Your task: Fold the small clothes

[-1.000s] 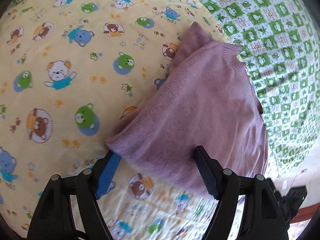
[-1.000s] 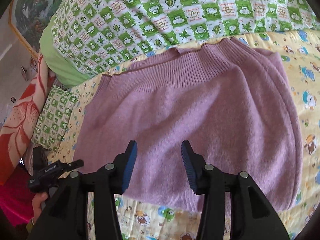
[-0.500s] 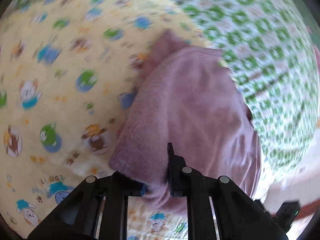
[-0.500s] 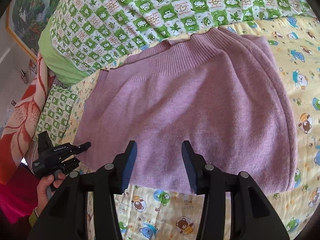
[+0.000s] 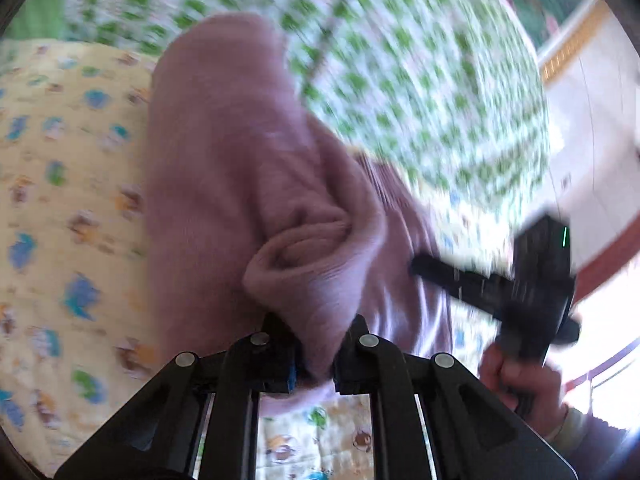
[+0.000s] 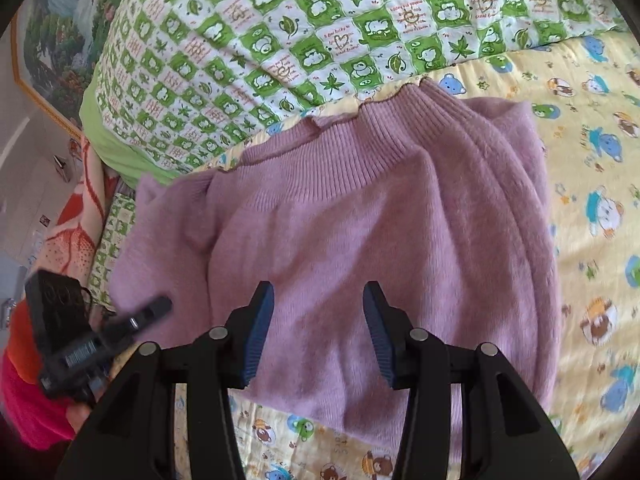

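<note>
Jaws of the left gripper (image 5: pixel 316 354) pinch a bunched fold of the pink knit sweater (image 5: pixel 224 184), lifting it; fabric rises ahead of them, view motion-blurred. Right gripper (image 6: pixel 319 334) hovers with jaws wide apart, nothing between them, just above the sweater's near part. Sweater (image 6: pixel 360 240) lies spread ahead of the right jaws on the yellow cartoon-bear sheet (image 6: pixel 592 184), ribbed hem at the far side. Green-checked quilt (image 6: pixel 320 28) sits beyond it. Sweater's left edge is raised toward the left gripper.
</note>
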The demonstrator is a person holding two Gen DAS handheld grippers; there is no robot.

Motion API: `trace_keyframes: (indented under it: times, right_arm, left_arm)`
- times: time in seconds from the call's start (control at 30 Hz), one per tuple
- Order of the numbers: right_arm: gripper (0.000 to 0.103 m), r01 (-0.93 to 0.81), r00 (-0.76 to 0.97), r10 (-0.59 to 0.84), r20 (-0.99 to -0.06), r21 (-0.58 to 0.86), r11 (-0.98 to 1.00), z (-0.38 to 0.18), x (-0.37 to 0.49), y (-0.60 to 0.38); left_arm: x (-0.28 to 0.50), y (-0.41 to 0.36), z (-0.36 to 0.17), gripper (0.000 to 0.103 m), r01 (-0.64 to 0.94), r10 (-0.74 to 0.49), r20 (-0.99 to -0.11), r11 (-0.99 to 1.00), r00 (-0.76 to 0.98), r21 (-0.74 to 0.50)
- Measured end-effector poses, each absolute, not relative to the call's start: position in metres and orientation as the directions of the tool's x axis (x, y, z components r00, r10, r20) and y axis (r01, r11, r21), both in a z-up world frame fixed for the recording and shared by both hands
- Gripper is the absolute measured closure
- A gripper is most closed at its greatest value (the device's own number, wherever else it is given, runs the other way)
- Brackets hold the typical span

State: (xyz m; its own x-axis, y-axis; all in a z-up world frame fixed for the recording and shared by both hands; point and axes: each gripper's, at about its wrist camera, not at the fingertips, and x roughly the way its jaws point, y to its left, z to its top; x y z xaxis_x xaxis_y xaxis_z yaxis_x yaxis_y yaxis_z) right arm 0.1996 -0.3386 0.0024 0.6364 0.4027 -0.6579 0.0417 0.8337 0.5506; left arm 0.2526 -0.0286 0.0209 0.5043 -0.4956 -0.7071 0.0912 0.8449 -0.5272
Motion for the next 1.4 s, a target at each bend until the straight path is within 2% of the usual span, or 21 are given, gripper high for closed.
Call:
trace_keyframes:
  times: [0.1, 0.17, 0.23, 0.3, 0.67, 0.7, 0.77, 0.8, 1.03, 1.3, 1.4]
  right_arm:
    - [0.055, 0.015, 0.628, 0.448, -0.636, 0.585, 0.811, 0.002, 0.216, -0.345]
    - [0.054, -0.007, 0.614, 0.488, -0.620, 0.614, 0.789, 0.001, 0.230, -0.344]
    - [0.044, -0.036, 0.601, 0.529, -0.599, 0.641, 0.767, 0.000, 0.244, -0.340]
    - [0.037, -0.059, 0.588, 0.554, -0.589, 0.652, 0.756, -0.001, 0.257, -0.334]
    - [0.037, -0.051, 0.506, 0.627, -0.593, 0.705, 0.708, -0.031, 0.337, -0.305]
    - [0.041, -0.049, 0.505, 0.628, -0.592, 0.707, 0.705, -0.030, 0.340, -0.304]
    - [0.063, -0.039, 0.501, 0.624, -0.600, 0.704, 0.709, -0.027, 0.345, -0.300]
    - [0.084, -0.036, 0.499, 0.628, -0.598, 0.709, 0.704, -0.024, 0.345, -0.300]
    - [0.088, -0.100, 0.582, 0.630, -0.514, 0.724, 0.683, 0.020, 0.320, -0.318]
    - [0.088, -0.088, 0.679, 0.544, -0.493, 0.681, 0.727, 0.057, 0.276, -0.376]
    - [0.088, -0.060, 0.715, 0.490, -0.499, 0.655, 0.753, 0.060, 0.256, -0.406]
  left_arm:
    - [0.257, -0.059, -0.007, 0.093, 0.118, -0.490, -0.762, 0.864, 0.423, -0.489]
    - [0.257, -0.066, -0.013, 0.093, 0.121, -0.490, -0.770, 0.865, 0.410, -0.486]
    - [0.257, -0.068, -0.013, 0.093, 0.117, -0.492, -0.766, 0.863, 0.413, -0.492]
    - [0.258, -0.065, -0.012, 0.093, 0.109, -0.501, -0.761, 0.856, 0.413, -0.505]
    - [0.252, -0.058, -0.008, 0.093, 0.096, -0.500, -0.757, 0.855, 0.421, -0.510]
    - [0.252, -0.057, -0.008, 0.093, 0.096, -0.498, -0.757, 0.855, 0.423, -0.509]
    - [0.251, -0.058, -0.004, 0.093, 0.100, -0.493, -0.757, 0.859, 0.430, -0.503]
    - [0.250, -0.059, -0.001, 0.093, 0.103, -0.495, -0.754, 0.858, 0.432, -0.504]
    - [0.244, -0.082, 0.035, 0.092, 0.208, -0.541, -0.718, 0.838, 0.439, -0.504]
    - [0.248, -0.143, 0.054, 0.092, 0.355, -0.620, -0.682, 0.783, 0.388, -0.510]
    - [0.249, -0.172, 0.048, 0.092, 0.395, -0.619, -0.700, 0.779, 0.356, -0.488]
